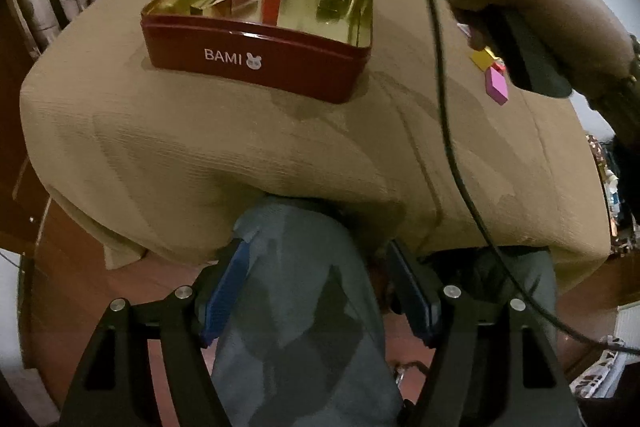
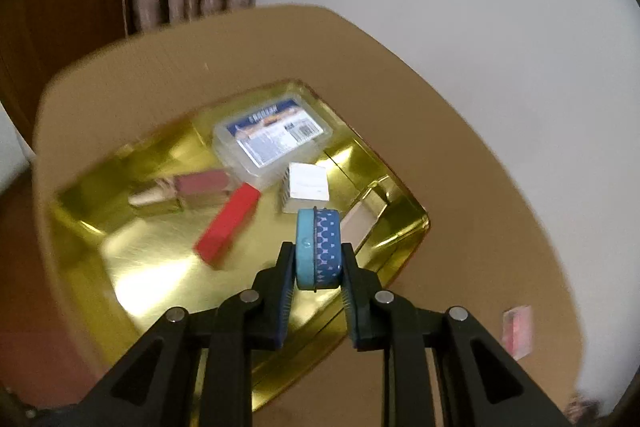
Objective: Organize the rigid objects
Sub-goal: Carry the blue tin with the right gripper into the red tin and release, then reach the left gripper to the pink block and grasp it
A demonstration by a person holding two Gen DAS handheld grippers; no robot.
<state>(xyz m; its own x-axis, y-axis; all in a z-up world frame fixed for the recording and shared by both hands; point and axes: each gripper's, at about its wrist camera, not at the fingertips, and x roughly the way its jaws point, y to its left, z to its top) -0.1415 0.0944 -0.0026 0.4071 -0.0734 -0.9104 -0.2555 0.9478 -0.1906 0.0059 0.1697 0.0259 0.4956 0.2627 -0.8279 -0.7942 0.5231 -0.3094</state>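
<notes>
A: What's the right hand-held gripper (image 2: 318,259) doing?
B: It's clenched on a small blue tin (image 2: 319,249), held on edge between the pads, low centre of the right wrist view, above the gold inside of the box (image 2: 132,251).

A: And the left hand-held gripper (image 1: 316,291)?
B: Released, jaws wide apart at the bottom of the left wrist view, with a grey trouser leg (image 1: 304,307) between them and nothing gripped.

A: What's in the box?
B: A clear plastic case (image 2: 272,143) at the far side, a white block (image 2: 306,187) just beside it, a red block (image 2: 226,227) lying slantwise mid-box, and a maroon block (image 2: 200,187) to its left.

A: Where does the box sit?
B: On the tan-covered table (image 1: 240,147), upper centre of the left wrist view; its red wall (image 1: 256,63) reads BAMI.

A: Anything outside it?
B: Yellow (image 1: 482,59) and pink (image 1: 496,87) blocks on the cloth at right, partly hidden behind the person's hand
</notes>
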